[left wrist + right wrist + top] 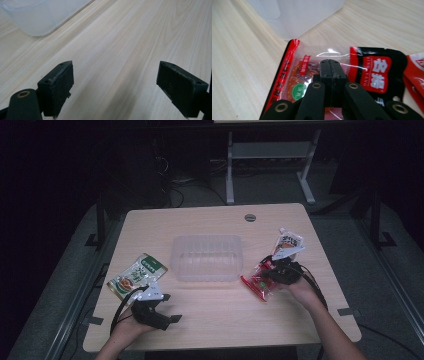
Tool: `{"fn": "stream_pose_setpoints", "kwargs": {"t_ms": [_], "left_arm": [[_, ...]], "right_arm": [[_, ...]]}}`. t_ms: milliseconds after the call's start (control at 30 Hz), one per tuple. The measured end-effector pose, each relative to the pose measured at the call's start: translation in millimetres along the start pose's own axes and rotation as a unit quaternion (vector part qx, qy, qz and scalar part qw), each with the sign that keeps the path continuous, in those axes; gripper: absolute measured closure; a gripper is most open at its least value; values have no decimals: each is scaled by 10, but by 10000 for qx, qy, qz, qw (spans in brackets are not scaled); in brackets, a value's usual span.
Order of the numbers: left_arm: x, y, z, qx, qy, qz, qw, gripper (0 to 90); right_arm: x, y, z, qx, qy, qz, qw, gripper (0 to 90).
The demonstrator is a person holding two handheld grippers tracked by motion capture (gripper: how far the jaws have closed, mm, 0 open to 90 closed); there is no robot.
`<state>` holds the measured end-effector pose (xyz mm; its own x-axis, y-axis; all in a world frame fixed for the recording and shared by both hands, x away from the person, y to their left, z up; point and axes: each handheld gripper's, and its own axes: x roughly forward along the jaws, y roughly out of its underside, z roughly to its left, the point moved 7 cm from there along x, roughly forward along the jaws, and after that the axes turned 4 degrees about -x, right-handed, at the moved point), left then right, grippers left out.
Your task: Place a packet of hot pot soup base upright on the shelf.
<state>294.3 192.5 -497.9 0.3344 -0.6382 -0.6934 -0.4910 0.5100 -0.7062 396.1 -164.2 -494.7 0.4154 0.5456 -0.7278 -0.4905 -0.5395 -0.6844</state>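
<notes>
While the right gripper (329,65) clamps a red snack packet (294,75) labelled 150g, left gripper (115,87) apart over bare table (130,37), clear tub (207,258) between.

both grippers are black: the left gripper (172,308) has a grey three-cornered plate and the right gripper (329,65) has brass-ringed screws at 6 o'clock.

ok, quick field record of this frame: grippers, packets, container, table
left gripper: open, nothing between its jaws, over bare table near the front edge
right gripper: shut on red packet
red packet: right of the container, by its front corner
clear container: mid-table, looks empty
green packet: flat, left of the container
white pouch: behind the right gripper
table: light wood
</notes>
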Motion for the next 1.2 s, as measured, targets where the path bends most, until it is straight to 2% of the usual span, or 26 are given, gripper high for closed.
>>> {"fn": "stream_pose_setpoints", "kwargs": {"t_ms": [133,267,467,567,700,833,967,1033,1133,1167,1200], "left_arm": [[-2,18,1,18,-16,40,10000,139],[6,22,0,14,7,47,10000,139],[27,27,-21,39,63,93,9999,139],[32,30,-32,39,83,116,9999,139],[34,39,-36,45,101,158,9998,140],[34,41,-39,92,119,181,9997,140],[47,49,-57,50,148,187,9997,140],[51,51,-60,58,161,202,9996,140],[58,54,-62,70,173,229,9996,140],[62,51,-69,46,179,208,9996,140],[62,50,-70,81,180,226,9995,140]], "right_arm": [[30,31,11,-52,-24,115,9999,897],[25,46,26,-3,-83,174,9998,897],[18,60,71,-159,-126,203,9996,898],[9,70,118,-174,-241,230,9993,898],[-13,95,232,-342,-433,284,9981,898],[-30,107,306,-432,-505,353,9972,897],[-43,118,410,-582,-658,403,9953,897],[-54,127,483,-712,-774,463,9934,897],[-55,127,524,-727,-856,472,9926,897],[-50,131,553,-883,-907,496,9907,897],[-47,128,577,-888,-942,490,9904,897]]}}
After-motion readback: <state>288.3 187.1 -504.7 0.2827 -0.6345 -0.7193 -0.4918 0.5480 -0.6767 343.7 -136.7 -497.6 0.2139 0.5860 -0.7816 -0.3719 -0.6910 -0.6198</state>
